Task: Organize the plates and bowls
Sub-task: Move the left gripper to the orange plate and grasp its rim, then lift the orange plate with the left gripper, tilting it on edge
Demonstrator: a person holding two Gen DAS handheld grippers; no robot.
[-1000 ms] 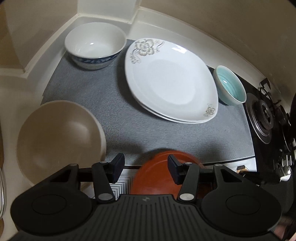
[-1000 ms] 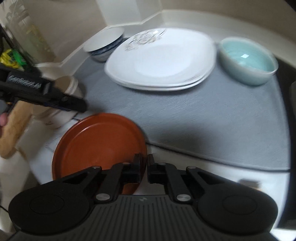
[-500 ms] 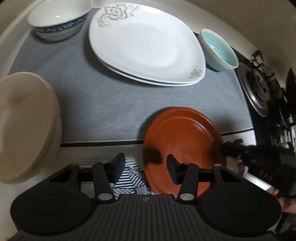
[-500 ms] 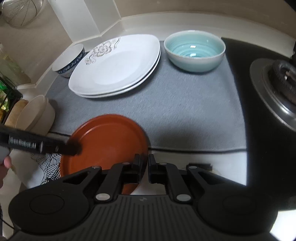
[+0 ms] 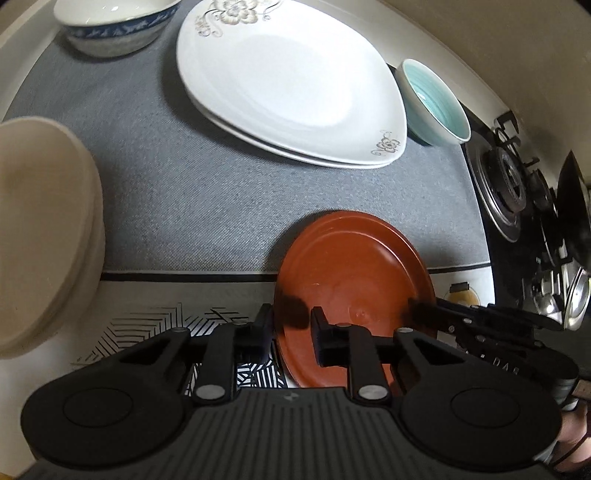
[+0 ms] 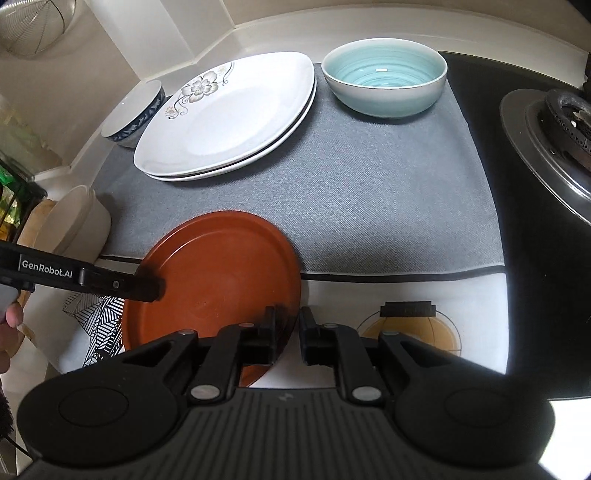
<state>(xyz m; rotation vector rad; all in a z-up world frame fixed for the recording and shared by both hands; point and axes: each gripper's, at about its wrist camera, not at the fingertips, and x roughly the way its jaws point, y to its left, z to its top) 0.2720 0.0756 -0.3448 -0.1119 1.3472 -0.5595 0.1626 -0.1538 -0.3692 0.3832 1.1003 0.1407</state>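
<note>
A red plate [image 5: 354,266] [image 6: 221,266] lies half on the grey mat [image 5: 184,203] and half on the white counter in front of it. My left gripper [image 5: 291,332] straddles its left rim, jaws closing, with one pad outside the rim and one on the plate's inner face. One of its fingers [image 6: 144,286] reaches over that rim in the right wrist view. My right gripper [image 6: 288,332] straddles the plate's right rim, and its jaws are opening with a thin gap beside the rim. Its fingers [image 5: 443,317] come in from the right in the left wrist view.
Two stacked white flowered plates [image 5: 288,85] [image 6: 229,122] lie at the back of the mat, between a blue-patterned bowl [image 5: 110,26] and a teal bowl [image 6: 384,81]. Stacked beige bowls [image 5: 40,229] stand left. A gas burner [image 6: 554,122] is right. A patterned cloth [image 5: 147,321] lies under the plate's left edge.
My left gripper came down onto the plate's left rim and its jaws narrowed around it. The right jaws, shut on the right rim before, have parted a little.
</note>
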